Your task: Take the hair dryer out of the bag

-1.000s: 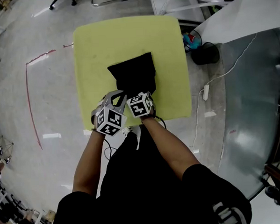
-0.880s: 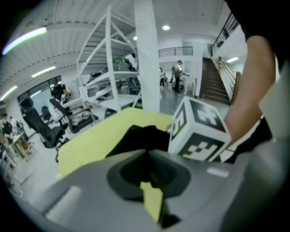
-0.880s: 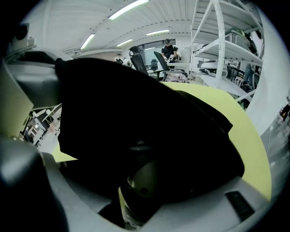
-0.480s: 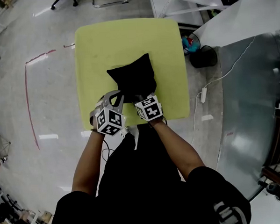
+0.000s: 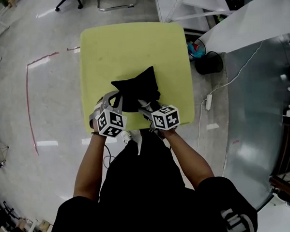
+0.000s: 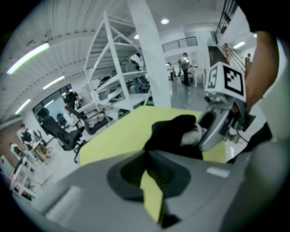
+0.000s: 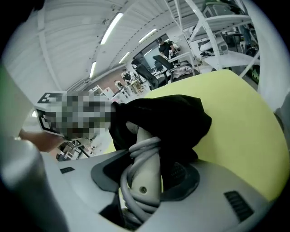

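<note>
A black bag [image 5: 134,89] lies bunched on the yellow-green table [image 5: 131,46]. My left gripper [image 5: 116,99] is at the bag's near left corner, shut on a fold of its black cloth [image 6: 170,131]. My right gripper [image 5: 144,108] is at the bag's near right edge. In the right gripper view its jaws stand wide, shut on the pale hair dryer handle [image 7: 147,163] with grey cord wound round it. The handle sticks out of the bag's mouth [image 7: 167,118]; the dryer's head is hidden inside. The left gripper view shows a pale bit of the hair dryer [image 6: 194,133] beside my right gripper [image 6: 213,129].
The table's near edge [image 5: 136,128] is right under both grippers, with the person's body behind it. On the floor to the right lie a white power strip with a cord [image 5: 208,101] and a dark round object [image 5: 209,62]. A red tape line [image 5: 30,95] marks the floor at left.
My right gripper has drawn back toward the person and to the right, rolling, with the handle in it. The bag has bunched up and slid a little nearer. The left gripper shifted slightly.
</note>
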The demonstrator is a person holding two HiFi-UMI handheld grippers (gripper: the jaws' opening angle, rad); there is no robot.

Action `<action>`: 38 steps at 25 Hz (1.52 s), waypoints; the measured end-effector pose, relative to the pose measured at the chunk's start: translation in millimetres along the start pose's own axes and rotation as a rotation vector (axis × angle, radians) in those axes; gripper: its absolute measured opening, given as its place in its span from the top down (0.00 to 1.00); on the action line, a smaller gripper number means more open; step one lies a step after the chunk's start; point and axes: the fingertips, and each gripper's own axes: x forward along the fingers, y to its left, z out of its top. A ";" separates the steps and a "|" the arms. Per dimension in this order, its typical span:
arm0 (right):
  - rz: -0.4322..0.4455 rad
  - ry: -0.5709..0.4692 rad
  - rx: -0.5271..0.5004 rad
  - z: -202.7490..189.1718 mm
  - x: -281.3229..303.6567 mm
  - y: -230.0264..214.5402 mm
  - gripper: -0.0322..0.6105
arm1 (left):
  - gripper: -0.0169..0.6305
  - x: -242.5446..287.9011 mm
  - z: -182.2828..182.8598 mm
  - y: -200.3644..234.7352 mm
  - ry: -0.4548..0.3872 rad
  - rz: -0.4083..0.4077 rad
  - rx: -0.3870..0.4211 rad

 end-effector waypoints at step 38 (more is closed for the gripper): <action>0.568 -0.251 0.073 -18.9 -110.3 117.5 0.64 | 0.88 -23.9 -29.1 -8.4 -0.072 -0.017 -0.404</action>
